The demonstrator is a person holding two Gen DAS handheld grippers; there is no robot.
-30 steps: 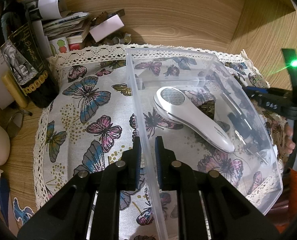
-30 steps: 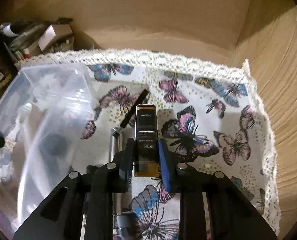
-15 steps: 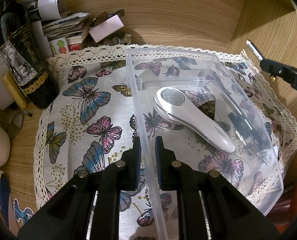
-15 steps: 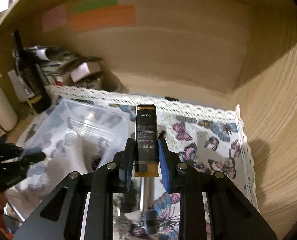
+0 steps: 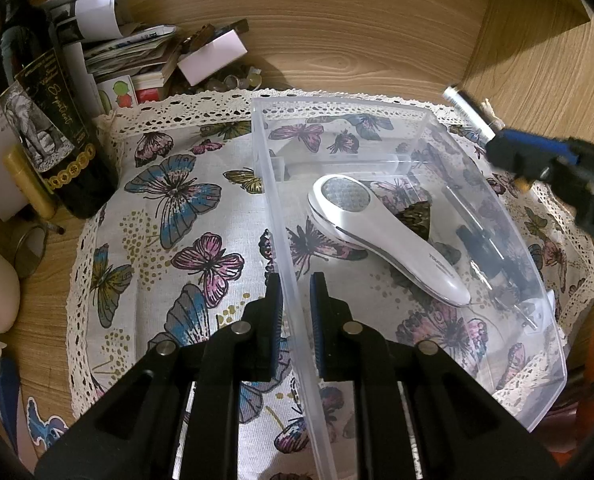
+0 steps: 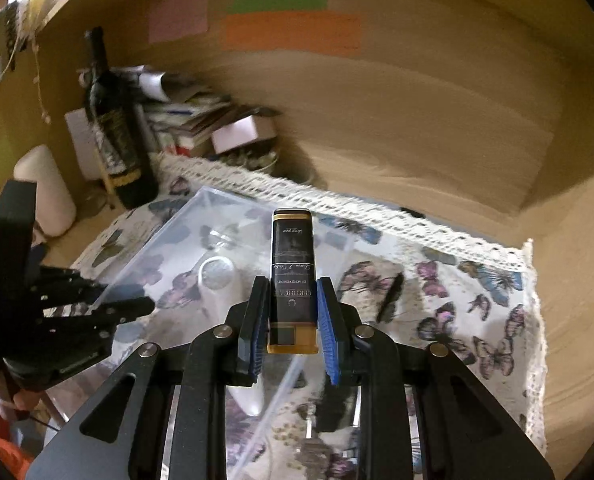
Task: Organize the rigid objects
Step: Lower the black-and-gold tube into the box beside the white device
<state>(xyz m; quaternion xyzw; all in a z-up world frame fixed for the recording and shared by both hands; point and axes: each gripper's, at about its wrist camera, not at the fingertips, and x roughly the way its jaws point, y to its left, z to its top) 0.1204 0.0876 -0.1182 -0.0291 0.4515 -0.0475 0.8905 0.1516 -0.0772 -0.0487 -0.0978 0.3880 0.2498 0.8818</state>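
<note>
Clear bin (image 5: 377,110) holds a white handheld device (image 5: 381,236) (lettering illegible). Left claw (image 5: 296,300) clamps the bin wall — right claw (image 6: 293,320) grips a black-and-gold case (image 6: 292,276) marked "CERTIFICATE".

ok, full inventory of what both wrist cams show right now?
bin: 1, clear plastic, on the cloth, left wall between left claw's fingers
shaver: 1, white, lying in bin
black tools: a few, dark, by bin's right wall; hard to identify
case: 1, black and gold, held above bin's right side
cloth: 1, butterfly print with lace edge, covering the desk
bottle: 1, dark, upright at cloth's back-left corner
papers and boxes: pile, mixed, against back wall
sticky notes: 3, pink, green, orange, on back wall
left claw: black, blue pads, astride bin wall
right claw: black, blue pads, shut on case
</note>
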